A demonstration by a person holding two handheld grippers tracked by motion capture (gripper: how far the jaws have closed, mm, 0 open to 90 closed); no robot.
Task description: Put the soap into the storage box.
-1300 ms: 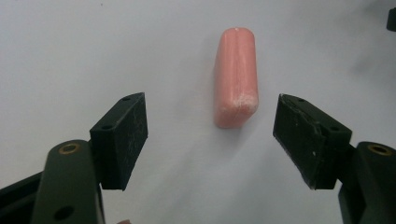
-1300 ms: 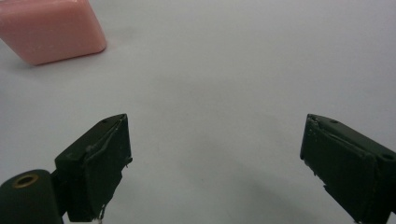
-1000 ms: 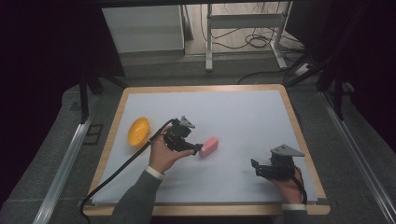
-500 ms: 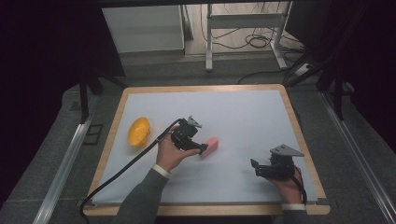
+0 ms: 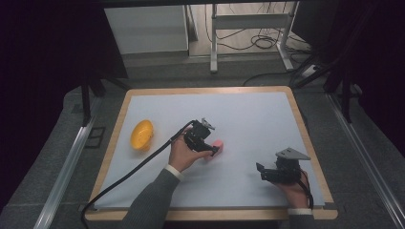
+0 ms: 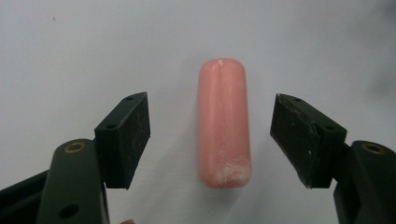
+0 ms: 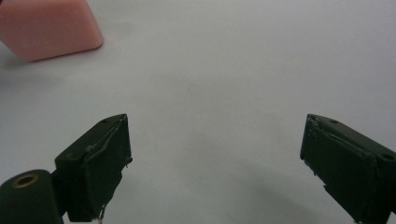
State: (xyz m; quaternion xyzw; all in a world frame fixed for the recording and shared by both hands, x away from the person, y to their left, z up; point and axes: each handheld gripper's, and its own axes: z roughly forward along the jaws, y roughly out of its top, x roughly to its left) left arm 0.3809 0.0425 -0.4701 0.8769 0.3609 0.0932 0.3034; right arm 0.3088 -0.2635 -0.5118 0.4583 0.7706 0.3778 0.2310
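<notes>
A pink sausage-shaped piece (image 5: 218, 145) lies on the white board near its middle. In the left gripper view the pink piece (image 6: 223, 123) runs lengthwise between the two black jaws, with a gap on each side. My left gripper (image 5: 213, 150) (image 6: 211, 98) is open around it, and its jaws have just been closing a little. My right gripper (image 5: 261, 171) rests low at the front right, pointing left. In the right gripper view it (image 7: 215, 119) stands open over bare board, with the pink piece (image 7: 46, 28) farther off at the top left.
A yellow rounded object (image 5: 142, 134) sits on the left part of the board. The white board has a wooden rim (image 5: 305, 129). The left gripper's cable (image 5: 129, 174) trails off the front left corner. Table legs and cables stand beyond the far edge.
My left hand has moved right and slightly down, so its jaws now sit over the pink piece. The right hand has stayed where it was.
</notes>
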